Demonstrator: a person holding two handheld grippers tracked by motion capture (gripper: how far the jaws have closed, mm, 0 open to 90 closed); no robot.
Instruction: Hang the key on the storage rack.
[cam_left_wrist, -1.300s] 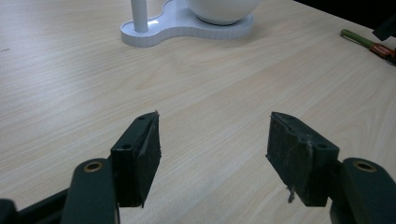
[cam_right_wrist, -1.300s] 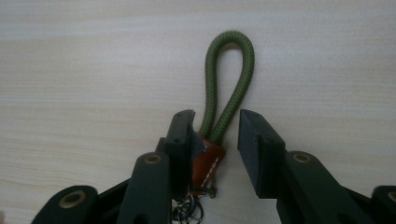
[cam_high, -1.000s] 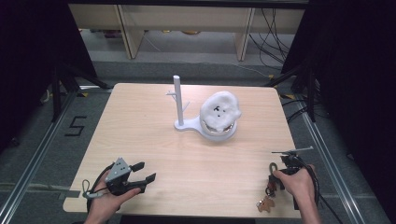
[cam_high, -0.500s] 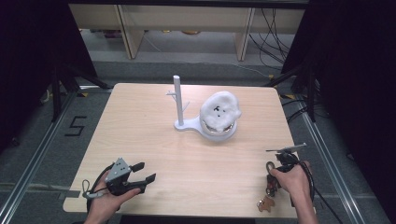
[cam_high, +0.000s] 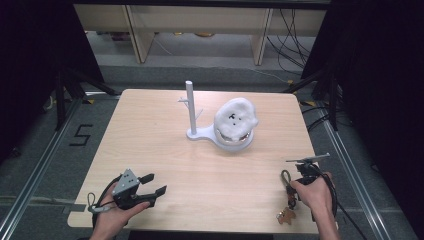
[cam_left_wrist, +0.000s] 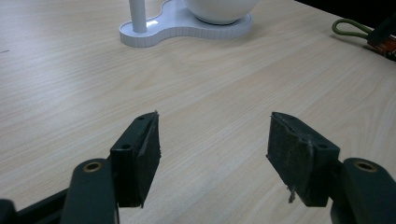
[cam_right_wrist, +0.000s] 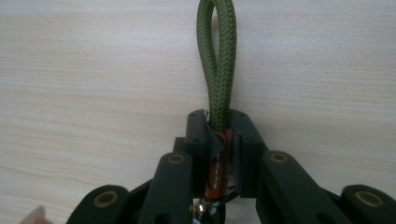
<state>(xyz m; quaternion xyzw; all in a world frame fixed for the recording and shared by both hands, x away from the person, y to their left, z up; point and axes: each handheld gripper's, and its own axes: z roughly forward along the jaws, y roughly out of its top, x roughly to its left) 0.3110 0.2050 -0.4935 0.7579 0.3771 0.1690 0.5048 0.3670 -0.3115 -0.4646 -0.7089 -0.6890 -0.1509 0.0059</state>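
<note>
A braided olive-green cord loop (cam_right_wrist: 216, 60) stood out straight ahead of the right tongs (cam_right_wrist: 218, 133), doubled back on itself into a narrow eye, its two strands pressed together where they entered the jaws. Below the cord an orange-red band with pale stitching sat between the pads, and something metallic showed under it, too dim to make out. The right tongs were clenched on that band, holding the loop just above the pale wood tabletop (cam_high: 160, 145) near its right front corner. In the high view a small brown charm (cam_high: 286, 216) hung or lay behind those tongs, beside the person's right hand (cam_high: 312, 192). Well ahead of both tongs, toward the middle of the tabletop, a white stand (cam_high: 192, 111) with an upright post and short pegs shared its base with a white bowl (cam_high: 234, 141), which carried a fluffy white thing with dark dots (cam_high: 236, 117). The left tongs (cam_left_wrist: 212, 140), near the front left corner, were released, jaws wide apart over bare wood.
</note>
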